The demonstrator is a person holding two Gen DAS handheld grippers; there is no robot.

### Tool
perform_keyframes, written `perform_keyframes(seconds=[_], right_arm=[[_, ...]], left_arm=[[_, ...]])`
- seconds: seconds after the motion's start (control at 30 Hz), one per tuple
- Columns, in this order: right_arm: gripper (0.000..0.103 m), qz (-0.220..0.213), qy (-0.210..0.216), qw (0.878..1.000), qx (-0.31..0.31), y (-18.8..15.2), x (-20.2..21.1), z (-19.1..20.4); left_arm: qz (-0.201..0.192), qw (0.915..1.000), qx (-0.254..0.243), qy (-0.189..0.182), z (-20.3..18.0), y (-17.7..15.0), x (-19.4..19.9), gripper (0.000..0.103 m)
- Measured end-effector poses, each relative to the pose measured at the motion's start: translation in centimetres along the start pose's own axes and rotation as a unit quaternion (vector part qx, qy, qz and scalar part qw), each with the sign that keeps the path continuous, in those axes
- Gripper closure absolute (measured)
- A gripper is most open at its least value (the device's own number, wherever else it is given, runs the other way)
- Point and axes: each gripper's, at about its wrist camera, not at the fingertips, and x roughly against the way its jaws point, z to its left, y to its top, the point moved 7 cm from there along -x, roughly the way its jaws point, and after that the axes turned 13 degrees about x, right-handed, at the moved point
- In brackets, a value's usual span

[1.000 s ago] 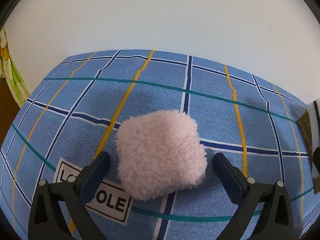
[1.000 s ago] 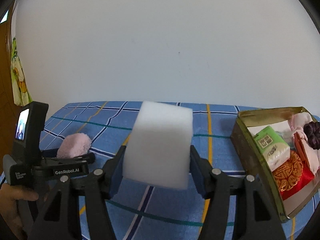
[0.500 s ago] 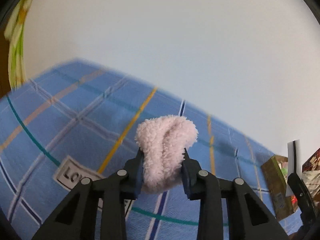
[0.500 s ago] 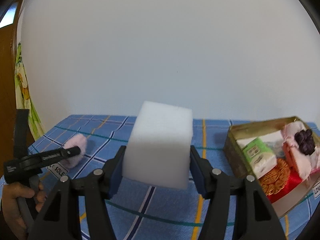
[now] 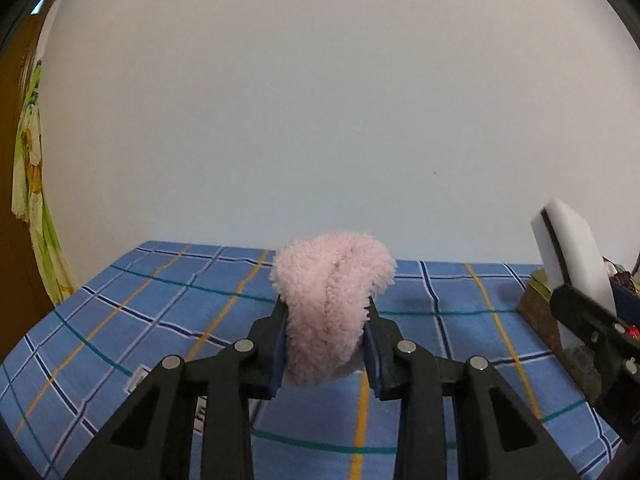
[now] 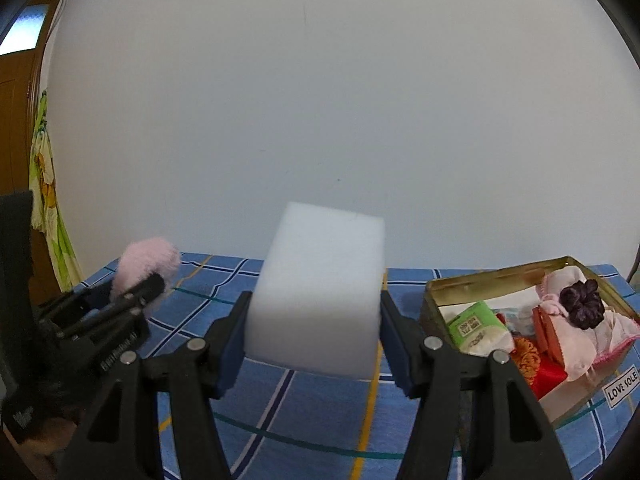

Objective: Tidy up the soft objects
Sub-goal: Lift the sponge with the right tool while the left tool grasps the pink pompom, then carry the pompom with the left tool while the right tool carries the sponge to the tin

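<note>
A fluffy pink pad (image 5: 330, 304) is squeezed and folded between the jaws of my left gripper (image 5: 326, 316), held up off the blue checked cloth (image 5: 168, 312). In the right wrist view the same pink pad (image 6: 146, 262) and left gripper (image 6: 136, 292) show at the left. My right gripper (image 6: 314, 316) is shut on a white foam block (image 6: 320, 296), also lifted above the cloth; that foam block (image 5: 572, 256) appears at the right edge of the left wrist view. A gold tin box (image 6: 488, 280) stands on the right.
The tin holds a green packet (image 6: 476, 326), a pink cloth with a dark scrunchie (image 6: 582, 304) and red items. A white label (image 6: 622, 388) lies in front of it. A plain wall rises behind the table; a green-yellow cloth (image 6: 48, 200) hangs at the left.
The left gripper closed on the pink pad, folding it, then lifted it off the cloth and swung toward the right. The right gripper rose slightly with the foam block.
</note>
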Motion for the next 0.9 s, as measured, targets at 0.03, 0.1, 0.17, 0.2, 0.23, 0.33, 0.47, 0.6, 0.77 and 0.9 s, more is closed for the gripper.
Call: perform_keyframes(seconds=[0.03,0.1,0.17,0.2,0.23,0.33,0.47,0.6,0.77,0.9], right_arm=[[0.042,-0.001,0.000,1.000,0.000,0.0,0.2,-0.1],[0.042,0.000,-0.001,1.000,-0.001,-0.2,0.5,-0.5],[0.042,0.001,-0.001,1.000,-0.002,-0.3,0.7,-0.8],[0.042,0.002,-0.001,1.000,-0.002,-0.4,0.8,-1.0],[0.042,0.003,-0.002,1.000,-0.001,-0.5,1.0,-1.1],[0.042,0.005,-0.002,1.000,0.001,-0.9,1.4,-1.4],[0.042,0.008,0.002,1.000,-0.007,-1.2,1.9,-2.0],[0.042,0.004,-0.002,1.000,-0.010,-1.3,2.7,-2.9],[0.042,0.005,0.001,1.000,-0.015,-1.5,3.3,-3.6],[0.042,0.006,-0.001,1.000,-0.010,-1.6,3.4,-3.9]], left_arm=[[0.002,1.0000,0.001,-0.001,-0.3,-0.2,0.1,0.068],[0.005,1.0000,0.006,-0.003,-0.8,-0.5,0.6,0.068],[0.008,0.9998,0.014,-0.007,-1.2,-0.7,0.8,0.068],[0.010,0.9998,0.016,-0.008,-1.2,-0.8,0.8,0.068],[0.011,0.9998,0.016,-0.007,-1.4,-1.0,0.7,0.068],[0.012,0.9998,0.014,-0.008,-2.3,-1.5,1.0,0.068],[0.010,0.9999,0.005,-0.005,-3.8,-2.0,2.0,0.068],[0.012,0.9999,-0.003,-0.006,-4.5,-2.5,2.1,0.068],[0.012,0.9999,-0.004,-0.009,-5.1,-2.7,2.3,0.068],[0.016,0.9998,-0.003,-0.009,-5.5,-3.1,2.3,0.068]])
